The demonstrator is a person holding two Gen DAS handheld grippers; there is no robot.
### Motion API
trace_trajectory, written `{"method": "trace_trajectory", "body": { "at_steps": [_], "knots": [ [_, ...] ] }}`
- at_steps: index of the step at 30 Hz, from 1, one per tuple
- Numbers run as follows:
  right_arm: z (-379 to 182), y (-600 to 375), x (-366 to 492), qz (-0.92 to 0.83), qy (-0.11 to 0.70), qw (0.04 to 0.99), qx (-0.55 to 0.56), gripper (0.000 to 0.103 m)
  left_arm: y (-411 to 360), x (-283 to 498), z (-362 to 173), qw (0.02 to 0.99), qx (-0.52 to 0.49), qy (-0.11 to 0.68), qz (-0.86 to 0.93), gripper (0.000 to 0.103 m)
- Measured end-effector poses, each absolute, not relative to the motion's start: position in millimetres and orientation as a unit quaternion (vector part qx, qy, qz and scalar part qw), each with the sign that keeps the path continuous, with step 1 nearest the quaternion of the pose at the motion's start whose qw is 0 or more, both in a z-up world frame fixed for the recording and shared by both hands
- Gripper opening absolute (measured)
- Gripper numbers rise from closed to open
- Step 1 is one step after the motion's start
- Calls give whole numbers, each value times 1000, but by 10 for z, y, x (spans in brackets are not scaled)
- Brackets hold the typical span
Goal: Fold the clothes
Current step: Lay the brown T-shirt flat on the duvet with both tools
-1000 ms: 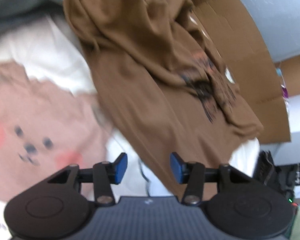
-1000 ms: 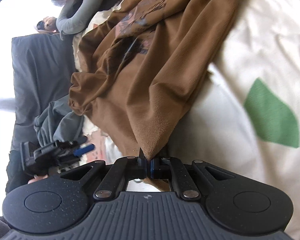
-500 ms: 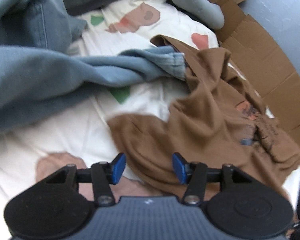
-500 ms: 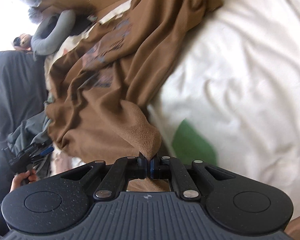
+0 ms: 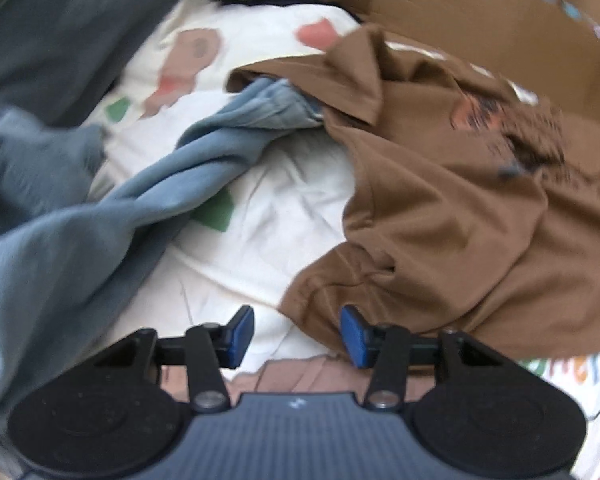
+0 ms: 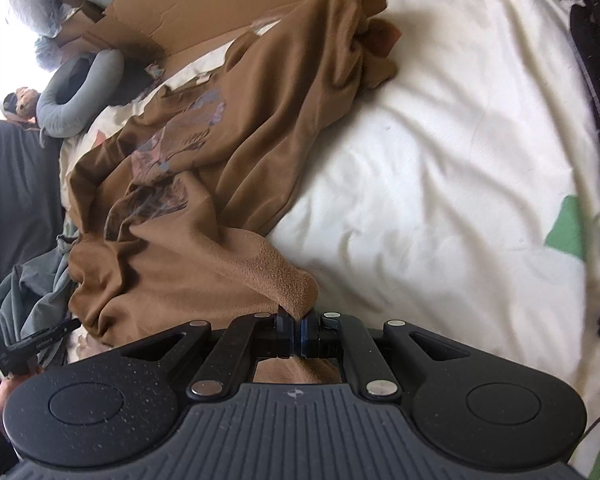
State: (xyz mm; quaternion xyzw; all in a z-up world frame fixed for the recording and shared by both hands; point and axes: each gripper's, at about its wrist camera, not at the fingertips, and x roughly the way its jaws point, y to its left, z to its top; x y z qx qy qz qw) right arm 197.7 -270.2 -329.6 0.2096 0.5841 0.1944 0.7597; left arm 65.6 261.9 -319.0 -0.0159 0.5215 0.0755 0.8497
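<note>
Dragging the brown T-shirt flat across the bed, the right gripper pinches its corner; the left gripper, jaws spread but just narrowing, closes on the near hem.

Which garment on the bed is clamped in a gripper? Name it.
The brown printed T-shirt: the right gripper is shut on its corner. The blue-grey garment beside it lies free.

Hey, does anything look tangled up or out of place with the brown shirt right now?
Yes. The blue garment has one end tucked under the brown shirt, so the two look caught together. The shirt is bunched, not flat.
</note>
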Motion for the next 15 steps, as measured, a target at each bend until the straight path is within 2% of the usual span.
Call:
{"method": "trace_trajectory", "body": {
  "at_steps": [3, 6, 15],
  "knots": [
    [-3293, -2757, 2001, 186, 582, 763, 210, 0, 2512, 717, -3236, 849, 26, 525, 51, 42],
    [-3297, -2772, 2009, 184, 582, 764, 209, 0, 2428, 771, -3316, 838, 56, 542, 28, 31],
    [-3396, -2778, 1970, 183, 589, 758, 211, 0, 2371, 810, -3508, 825, 87, 558, 1, 27]
  ]
}}
